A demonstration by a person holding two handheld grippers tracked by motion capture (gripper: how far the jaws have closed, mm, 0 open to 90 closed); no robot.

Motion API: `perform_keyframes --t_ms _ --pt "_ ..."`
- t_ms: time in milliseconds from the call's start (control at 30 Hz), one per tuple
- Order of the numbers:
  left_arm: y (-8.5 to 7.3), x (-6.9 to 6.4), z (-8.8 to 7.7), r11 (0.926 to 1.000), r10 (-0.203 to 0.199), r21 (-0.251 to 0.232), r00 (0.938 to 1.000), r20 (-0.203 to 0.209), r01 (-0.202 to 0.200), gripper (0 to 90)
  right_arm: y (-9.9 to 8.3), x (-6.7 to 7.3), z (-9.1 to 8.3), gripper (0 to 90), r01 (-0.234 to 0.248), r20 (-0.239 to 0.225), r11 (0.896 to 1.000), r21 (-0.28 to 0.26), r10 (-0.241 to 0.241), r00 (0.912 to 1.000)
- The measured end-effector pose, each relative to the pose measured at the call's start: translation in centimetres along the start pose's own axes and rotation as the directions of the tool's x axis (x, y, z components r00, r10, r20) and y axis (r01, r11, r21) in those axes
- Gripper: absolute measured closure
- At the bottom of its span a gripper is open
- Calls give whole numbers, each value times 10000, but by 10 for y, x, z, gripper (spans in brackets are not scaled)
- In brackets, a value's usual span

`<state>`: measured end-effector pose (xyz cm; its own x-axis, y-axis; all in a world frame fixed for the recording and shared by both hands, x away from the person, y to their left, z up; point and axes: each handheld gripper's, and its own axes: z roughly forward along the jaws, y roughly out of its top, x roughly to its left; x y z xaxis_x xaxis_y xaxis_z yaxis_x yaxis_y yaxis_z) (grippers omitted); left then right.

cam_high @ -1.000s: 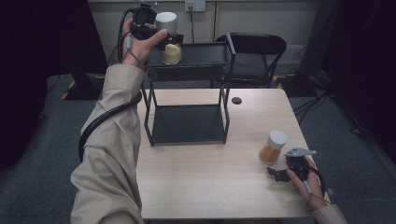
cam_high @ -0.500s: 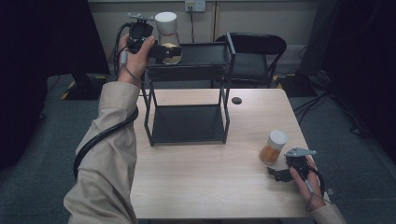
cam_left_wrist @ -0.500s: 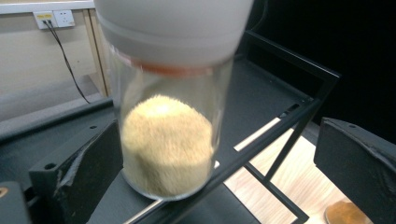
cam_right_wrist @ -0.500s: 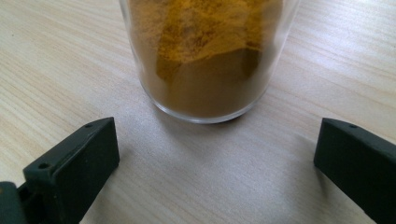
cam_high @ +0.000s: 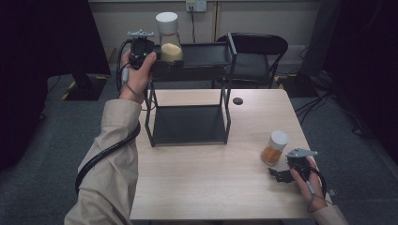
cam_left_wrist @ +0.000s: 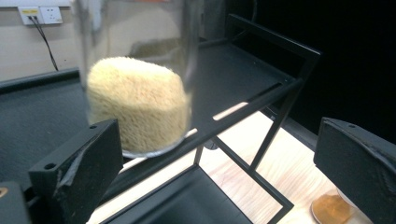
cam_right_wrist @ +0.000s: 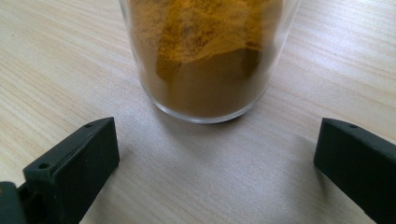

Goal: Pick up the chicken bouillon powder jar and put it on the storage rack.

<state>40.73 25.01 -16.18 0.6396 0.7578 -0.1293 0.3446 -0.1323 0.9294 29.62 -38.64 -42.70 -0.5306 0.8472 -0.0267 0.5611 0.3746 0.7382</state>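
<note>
A person's left claw (cam_high: 151, 55) is hovering at the top shelf of a black rack (cam_high: 228, 75), jaws spread wide, with a white-lidded jar of pale grains (cam_high: 170, 41) standing on the shelf just ahead of them, untouched. The right claw (cam_high: 280, 172) is lying low on the wooden table (cam_high: 206, 183), jaws also spread, with a jar of orange powder (cam_high: 273, 147) just ahead of them.

Soft overhead light falls evenly on the pale table (cam_high: 211, 187) while the room around it sinks into near-black, and close to the lenses the rice jar (cam_left_wrist: 137, 100) and orange-powder jar (cam_right_wrist: 205, 56) blur slightly.
</note>
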Motion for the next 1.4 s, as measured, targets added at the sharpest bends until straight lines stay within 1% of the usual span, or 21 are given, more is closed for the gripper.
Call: perform_keyframes --t_ms 100,367,567,733,1067,1200,1400 --pt "-6 -2 1 10000 -24 -14 9999 142 24 8 0 0 0 0 0 1 10000 2 0 10000" --pt "-19 -12 4 10000 90 12 9994 330 -90 8 0 0 0 0 2 1 10000 -2 -2 10000" --pt "-27 -16 7 9998 211 4 9985 506 -212 8 0 0 0 0 0 1 10000 0 0 10000" --pt "-35 -19 8 9997 235 82 9983 537 -240 8 0 0 0 0 4 2 10000 -2 -4 10000" --pt "-50 -22 14 9993 326 161 9965 767 -339 8 0 0 0 0 -2 4 10000 -5 2 10000" --pt "-58 -24 16 9997 243 82 9962 842 -251 8 0 0 0 0 2 3 10000 -9 -2 10000" --pt "-71 -26 20 9998 161 140 9958 896 -174 8 0 0 0 0 -1 3 10000 -9 1 10000"
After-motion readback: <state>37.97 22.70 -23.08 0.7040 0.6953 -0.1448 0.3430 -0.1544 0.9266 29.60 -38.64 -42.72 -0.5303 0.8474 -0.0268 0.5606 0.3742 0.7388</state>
